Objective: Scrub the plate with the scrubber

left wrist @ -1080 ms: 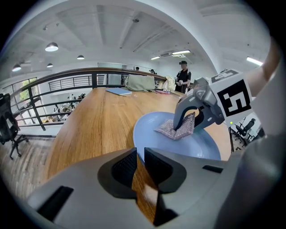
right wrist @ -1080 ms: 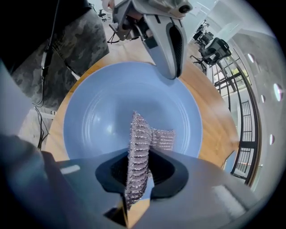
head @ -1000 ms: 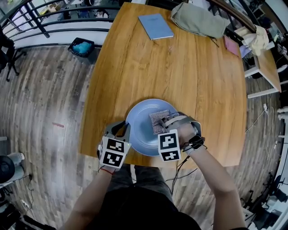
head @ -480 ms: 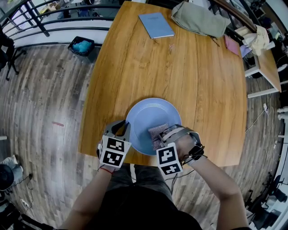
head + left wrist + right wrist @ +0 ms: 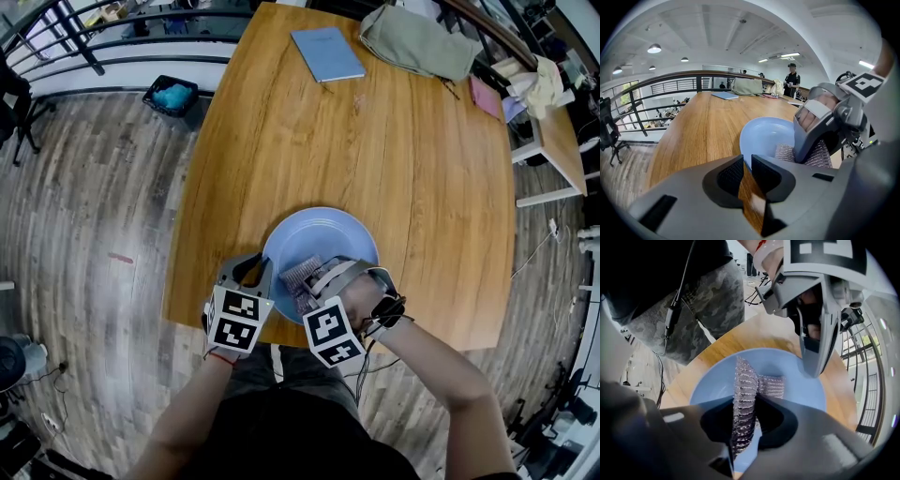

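**Scrubber Pressed to the Blue Plate at the Near Edge**

Closest to the person, both hands were down at the near edge of the wooden worktop (image 5: 375,141), each with its marker cube facing up. The right claw (image 5: 317,281) pointed straight down into the blue plate (image 5: 323,239). It was clamped on the scrubber (image 5: 302,275), a silvery, ribbed mesh pad. From that claw's own camera the pad stood on edge between the two jaws, pinched across its middle. Its free end lay on the plate's floor, in the part nearest the person.

The left claw (image 5: 251,270) sat just beside it, slanted down toward the plate's left rim. Its jaws stood narrow, with only a thin slit between them, and nothing but bare wood showed through that slit. The rim lay just past the tips. I could not tell whether it touched them.

The plate itself sat flat near the worktop's near edge, roughly midway along it.

Beyond the plate ran a long stretch of bare wood. At the far end lay a blue notebook (image 5: 324,53), and just to its right a crumpled grey-green bag (image 5: 412,42).

Off the worktop's far left corner a black bin (image 5: 170,97) with something bright blue inside stood on the grey plank floor (image 5: 84,206), beside a dark railing (image 5: 141,42). Farther still, a standing person (image 5: 792,79) in dark clothes was visible past the far end.
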A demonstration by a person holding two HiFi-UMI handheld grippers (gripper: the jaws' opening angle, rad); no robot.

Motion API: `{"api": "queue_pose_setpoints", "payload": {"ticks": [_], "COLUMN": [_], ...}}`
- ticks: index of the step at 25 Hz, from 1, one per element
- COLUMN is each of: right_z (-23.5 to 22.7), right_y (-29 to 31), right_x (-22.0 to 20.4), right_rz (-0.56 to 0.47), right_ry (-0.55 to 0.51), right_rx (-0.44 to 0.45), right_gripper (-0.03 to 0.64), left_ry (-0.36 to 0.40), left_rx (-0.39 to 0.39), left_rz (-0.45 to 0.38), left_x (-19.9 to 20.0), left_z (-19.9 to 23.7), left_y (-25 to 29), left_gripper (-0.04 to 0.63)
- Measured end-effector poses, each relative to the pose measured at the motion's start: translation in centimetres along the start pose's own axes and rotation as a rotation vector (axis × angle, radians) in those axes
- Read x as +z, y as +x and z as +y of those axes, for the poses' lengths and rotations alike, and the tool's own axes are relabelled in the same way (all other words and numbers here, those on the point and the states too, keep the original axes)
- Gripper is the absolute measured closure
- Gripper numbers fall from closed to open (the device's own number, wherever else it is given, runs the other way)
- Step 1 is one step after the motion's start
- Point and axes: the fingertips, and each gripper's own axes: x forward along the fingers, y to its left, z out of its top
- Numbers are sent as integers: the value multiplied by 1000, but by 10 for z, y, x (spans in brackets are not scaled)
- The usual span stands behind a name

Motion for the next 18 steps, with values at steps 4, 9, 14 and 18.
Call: {"api": "queue_pose_setpoints", "payload": {"ticks": [4, 9, 14, 18], "right_z": [-26, -61, -79, -86], "right_y": [3, 6, 4, 2], "right_x": [0, -15, -45, -70], "right_rz": [-2, 88, 155, 199], "right_ry": [-26, -232, -232, -131], "right_rx": [-79, -266, -370, -397], "right_gripper": [531, 531, 532, 532], "left_ry": [-5, -7, 1, 1], "left_rx": [0, 4, 6, 6], "left_rz": [3, 2, 6, 3], "left_x": [-1, 0, 0, 1], "left_z": [-1, 1, 1, 2], "left_y": [0, 0, 0, 0], "left_gripper": [546, 546, 547, 546]}}
